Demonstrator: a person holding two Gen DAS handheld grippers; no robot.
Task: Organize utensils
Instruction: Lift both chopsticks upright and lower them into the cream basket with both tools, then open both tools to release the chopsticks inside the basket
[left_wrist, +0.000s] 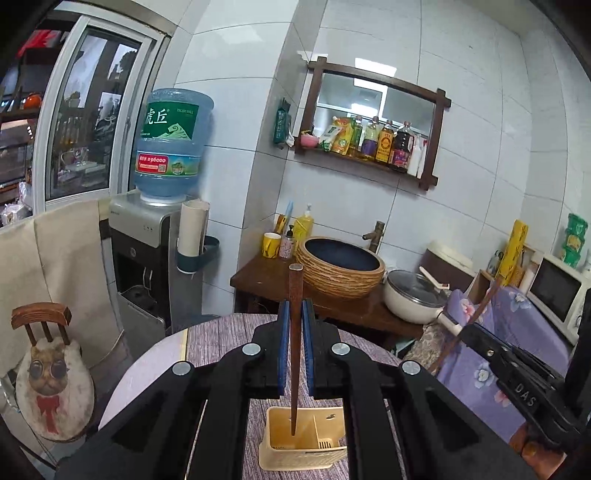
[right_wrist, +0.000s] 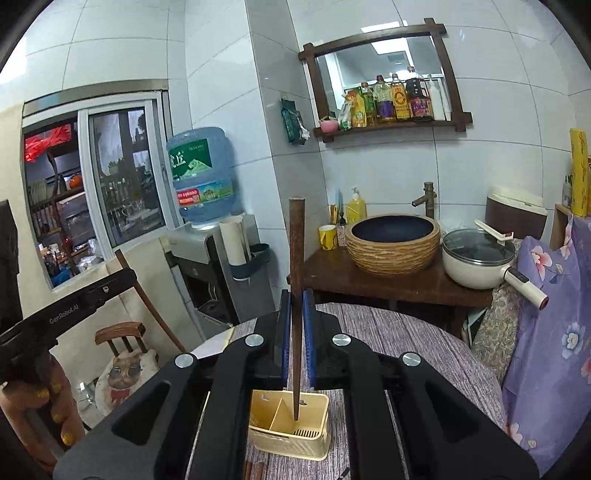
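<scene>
- White-tiled kitchen walls; a bench (right_wrist: 424, 332) covered with a purple-grey striped cloth fills the foreground of both views.
- Left gripper (left_wrist: 294, 321): blue-padded fingers (left_wrist: 283, 332) pinching a dark wooden chopstick (left_wrist: 295, 332), held upright, thick end uppermost.
- Lower tip of that chopstick sits inside the left compartment of the cream utensil holder (left_wrist: 306, 458), as the left wrist view shows it.
- Right gripper (right_wrist: 295, 314): fingers (right_wrist: 285, 325) pressed against a second dark wooden chopstick (right_wrist: 296, 295), also upright.
- Tip of this second chopstick hangs over the holder (right_wrist: 288, 439), close to its central divider; whether it touches the slotted floor cannot be told.
- Holder: rectangular, ribbed base, two compartments, standing on the bench directly below both grippers.
- Two brown stick ends (right_wrist: 253, 470) lie on the cloth just in front of the holder, at the lower edge of the right wrist view.
- Behind the bench: dark wood counter (right_wrist: 369, 277) with a woven-pattern basin (right_wrist: 393, 240), yellow mug (right_wrist: 327, 236), soap bottle (right_wrist: 355, 208) and a lidded white pot (right_wrist: 476, 258).
- Wall shelf (right_wrist: 388, 125), wood-framed, carrying oil and sauce bottles.
- Water dispenser (left_wrist: 147, 236) with blue bottle (left_wrist: 171, 144), left of the counter.
- Small wooden chair (left_wrist: 44, 325) with a cat-print cushion, far left.
</scene>
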